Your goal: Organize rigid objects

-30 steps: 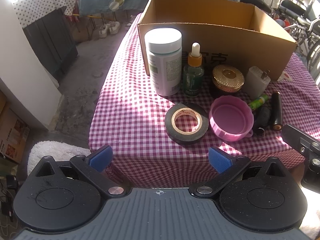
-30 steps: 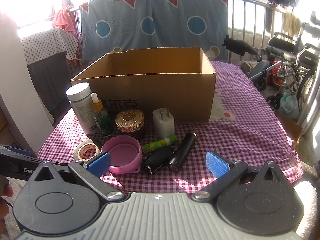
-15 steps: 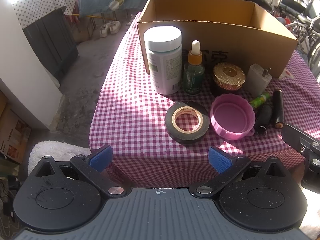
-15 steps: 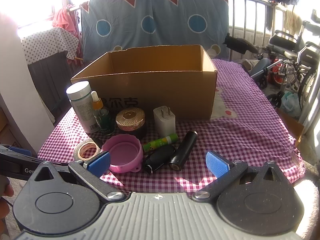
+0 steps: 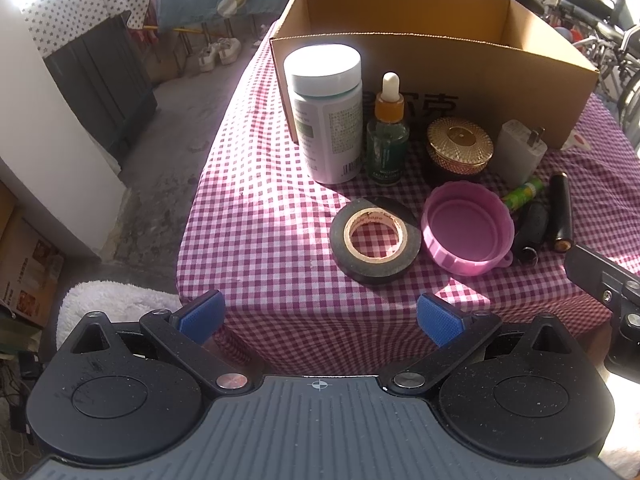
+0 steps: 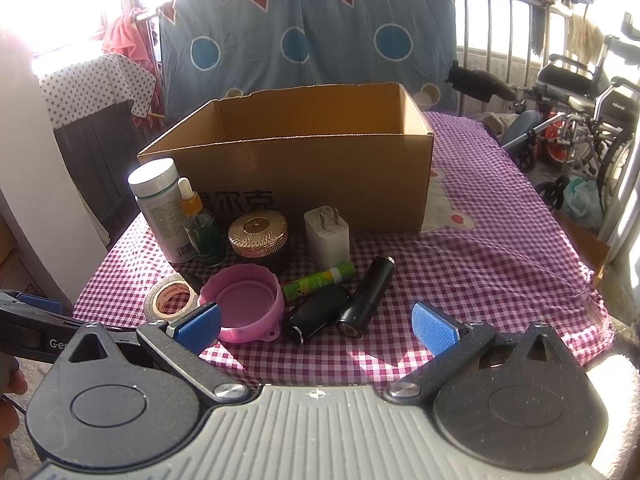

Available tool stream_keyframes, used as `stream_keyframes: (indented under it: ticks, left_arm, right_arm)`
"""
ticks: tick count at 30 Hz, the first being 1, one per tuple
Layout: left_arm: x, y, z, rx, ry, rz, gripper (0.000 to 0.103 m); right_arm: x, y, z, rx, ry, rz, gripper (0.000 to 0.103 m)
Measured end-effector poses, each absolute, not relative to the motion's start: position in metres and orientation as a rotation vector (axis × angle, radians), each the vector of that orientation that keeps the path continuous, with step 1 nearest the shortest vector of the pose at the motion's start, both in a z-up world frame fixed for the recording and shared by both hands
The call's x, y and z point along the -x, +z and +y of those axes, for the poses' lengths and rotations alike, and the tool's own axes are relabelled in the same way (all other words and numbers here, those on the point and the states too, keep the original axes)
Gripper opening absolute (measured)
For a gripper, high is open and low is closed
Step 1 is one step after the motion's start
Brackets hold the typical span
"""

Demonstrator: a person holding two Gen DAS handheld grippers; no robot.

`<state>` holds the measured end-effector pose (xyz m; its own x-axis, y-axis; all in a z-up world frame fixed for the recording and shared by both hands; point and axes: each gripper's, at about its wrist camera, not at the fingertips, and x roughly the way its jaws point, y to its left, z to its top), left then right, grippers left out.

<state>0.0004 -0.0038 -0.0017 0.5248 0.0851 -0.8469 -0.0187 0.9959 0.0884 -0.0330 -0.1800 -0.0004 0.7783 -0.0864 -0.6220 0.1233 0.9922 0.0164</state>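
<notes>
An open cardboard box (image 5: pixel 436 60) (image 6: pixel 304 184) stands at the back of a checked tablecloth. In front of it stand a white bottle (image 5: pixel 326 116) (image 6: pixel 160 210), a dropper bottle (image 5: pixel 387 132) (image 6: pixel 202 232), a gold-lidded jar (image 5: pixel 459 146) (image 6: pixel 259 236) and a white charger (image 5: pixel 520 152) (image 6: pixel 327 238). Nearer lie a black tape roll (image 5: pixel 375 238) (image 6: pixel 171 300), a pink lid (image 5: pixel 467 228) (image 6: pixel 246 306), a green tube (image 6: pixel 320 282), a black fob (image 6: pixel 316 314) and a black cylinder (image 6: pixel 366 296). My left gripper (image 5: pixel 320 316) and right gripper (image 6: pixel 316 324) hang open before the table's near edge, holding nothing.
The table drops off at its left edge (image 5: pixel 208 168) to a concrete floor. A dark cabinet (image 5: pixel 104 76) stands left. Wheelchairs (image 6: pixel 576 120) and railings crowd the right. A blue blanket (image 6: pixel 312 36) hangs behind the box. The cloth right of the box (image 6: pixel 500 232) is wrinkled.
Both grippers have crept slightly forward toward the table, so the objects look a little larger. Both stay open, and nothing on the table has moved.
</notes>
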Motion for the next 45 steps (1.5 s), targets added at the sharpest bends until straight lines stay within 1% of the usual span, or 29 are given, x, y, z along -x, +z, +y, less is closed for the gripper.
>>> stream_keyframes:
  ticks: [25,37,40,42,44,45]
  left_arm:
    - [-0.02,-0.019,-0.027,-0.113,0.015,1.07,0.102]
    - [-0.018,-0.013,-0.078,-0.185,-0.321,0.931,0.102]
    - [-0.018,-0.008,-0.09,-0.178,-0.413,0.882,0.101]
    - [-0.02,-0.007,-0.097,-0.172,-0.463,0.866,0.097]
    - [-0.026,-0.006,-0.104,-0.172,-0.495,0.865,0.096]
    - [-0.028,-0.007,-0.106,-0.174,-0.505,0.865,0.095]
  right_arm:
    - [0.024,-0.015,-0.211,-0.115,-0.168,0.71,0.103]
    - [0.028,-0.009,-0.263,-0.171,-0.284,0.647,0.103]
    - [0.018,-0.011,-0.269,-0.177,-0.255,0.652,0.099]
    - [0.008,-0.012,-0.272,-0.179,-0.226,0.666,0.095]
    - [-0.005,-0.016,-0.275,-0.183,-0.192,0.696,0.082]
    - [-0.012,-0.017,-0.276,-0.184,-0.178,0.714,0.078]
